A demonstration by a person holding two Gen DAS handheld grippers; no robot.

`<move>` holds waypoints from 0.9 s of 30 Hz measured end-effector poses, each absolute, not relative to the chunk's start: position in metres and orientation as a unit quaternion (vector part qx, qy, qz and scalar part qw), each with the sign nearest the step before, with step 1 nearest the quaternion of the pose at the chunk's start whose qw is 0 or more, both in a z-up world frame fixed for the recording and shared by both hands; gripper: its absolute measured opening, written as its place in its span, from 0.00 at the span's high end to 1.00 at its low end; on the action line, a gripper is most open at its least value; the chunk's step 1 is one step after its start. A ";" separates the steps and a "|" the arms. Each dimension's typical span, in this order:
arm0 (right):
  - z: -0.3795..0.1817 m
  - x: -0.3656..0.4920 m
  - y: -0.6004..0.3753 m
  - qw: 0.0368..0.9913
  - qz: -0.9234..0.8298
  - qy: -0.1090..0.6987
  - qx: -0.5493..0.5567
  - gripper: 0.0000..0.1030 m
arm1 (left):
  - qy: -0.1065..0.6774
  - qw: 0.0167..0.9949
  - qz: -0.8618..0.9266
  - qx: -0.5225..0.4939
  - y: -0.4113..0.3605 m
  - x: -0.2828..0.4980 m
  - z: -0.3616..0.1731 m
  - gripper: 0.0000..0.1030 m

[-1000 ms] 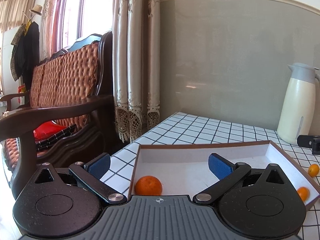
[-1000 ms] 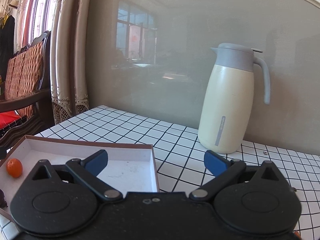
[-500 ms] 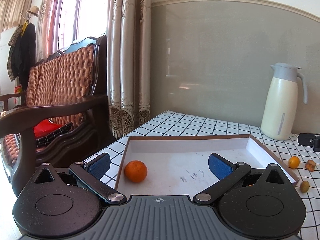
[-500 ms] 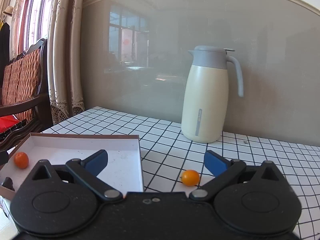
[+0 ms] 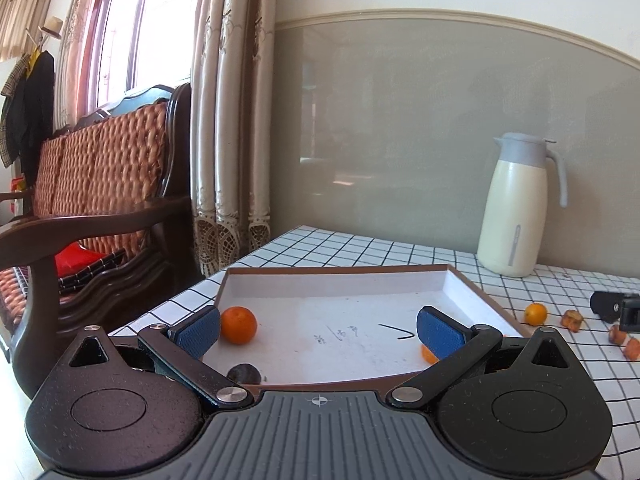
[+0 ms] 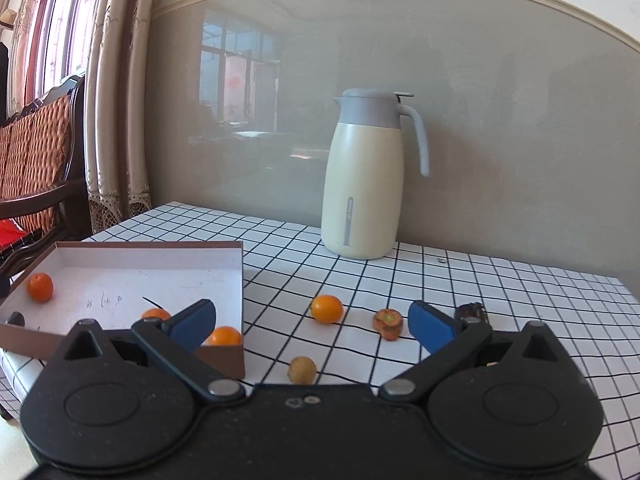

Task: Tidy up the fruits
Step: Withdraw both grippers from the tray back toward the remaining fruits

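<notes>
The shallow cardboard box [image 6: 236, 280] on the grid-patterned table [image 6: 500, 292] holds three oranges: one [image 6: 40, 287] at its far left, two [image 6: 155, 314] [image 6: 226, 336] near the right front corner, and a dark fruit [image 5: 243, 372] by the front wall. Outside lie another orange [image 6: 327, 309], a cut reddish fruit [image 6: 388, 323] and a small tan fruit [image 6: 302, 369]. Since a second ago both cameras have drawn back, revealing more fruit. Left gripper [image 5: 316, 326] and right gripper [image 6: 312, 320] hang spread, empty. A cream thermos jug [image 6: 366, 184] stands behind.
</notes>
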State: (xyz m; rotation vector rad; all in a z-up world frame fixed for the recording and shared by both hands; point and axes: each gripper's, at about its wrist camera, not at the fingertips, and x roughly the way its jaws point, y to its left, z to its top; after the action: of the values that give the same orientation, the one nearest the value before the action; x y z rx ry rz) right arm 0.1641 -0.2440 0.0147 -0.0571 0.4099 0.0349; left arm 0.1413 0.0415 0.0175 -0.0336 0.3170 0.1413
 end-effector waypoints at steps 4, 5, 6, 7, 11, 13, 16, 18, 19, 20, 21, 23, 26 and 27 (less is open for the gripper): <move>0.016 0.148 -0.251 0.980 0.014 0.198 -0.032 0.06 | 0.158 0.985 0.057 -0.026 0.036 0.136 0.016 0.00; 0.016 0.145 -0.253 0.980 0.013 0.198 -0.032 0.06 | 0.156 0.986 0.055 -0.029 0.034 0.135 0.016 0.00; 0.016 0.142 -0.255 0.980 0.012 0.198 -0.031 0.06 | 0.154 0.986 0.053 -0.030 0.032 0.134 0.016 0.00; 0.015 0.139 -0.258 0.979 0.010 0.199 -0.030 0.06 | 0.153 0.987 0.050 -0.031 0.029 0.133 0.016 0.00; 0.012 0.129 -0.265 0.978 0.004 0.205 -0.037 0.06 | 0.151 0.988 0.031 -0.030 0.017 0.129 0.015 0.00; 0.011 0.124 -0.269 0.978 0.001 0.203 -0.041 0.06 | 0.151 0.988 0.019 -0.027 0.010 0.128 0.014 0.00; 0.010 0.117 -0.276 0.979 -0.006 0.200 -0.050 0.06 | 0.151 0.988 0.005 -0.018 -0.001 0.126 0.012 0.00; 0.009 0.115 -0.281 0.978 -0.012 0.200 -0.055 0.06 | 0.151 0.988 -0.002 -0.013 -0.009 0.126 0.011 0.00; 0.008 0.112 -0.285 0.978 -0.017 0.200 -0.057 0.06 | 0.151 0.988 -0.005 -0.011 -0.012 0.126 0.011 0.00; 0.007 0.111 -0.289 0.978 -0.020 0.201 -0.057 0.06 | 0.151 0.988 -0.007 -0.009 -0.016 0.126 0.010 0.00; 0.006 0.110 -0.292 0.977 -0.024 0.203 -0.057 0.06 | 0.152 0.988 -0.009 -0.008 -0.020 0.126 0.010 0.00; 0.004 0.108 -0.300 0.977 -0.031 0.204 -0.055 0.06 | 0.153 0.988 -0.011 -0.006 -0.026 0.127 0.009 0.00; 0.003 0.104 -0.308 0.976 -0.038 0.205 -0.054 0.06 | 0.156 0.988 -0.019 -0.004 -0.034 0.130 0.008 0.00; 0.002 0.102 -0.311 0.977 -0.041 0.204 -0.054 0.06 | 0.157 0.987 -0.021 -0.002 -0.038 0.130 0.008 0.00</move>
State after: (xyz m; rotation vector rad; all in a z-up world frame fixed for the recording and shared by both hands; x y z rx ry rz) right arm 0.1024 -0.3106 0.0020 -0.1090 0.4107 -0.0826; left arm 0.1304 -0.0376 0.0076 -0.0031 0.3152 -0.0429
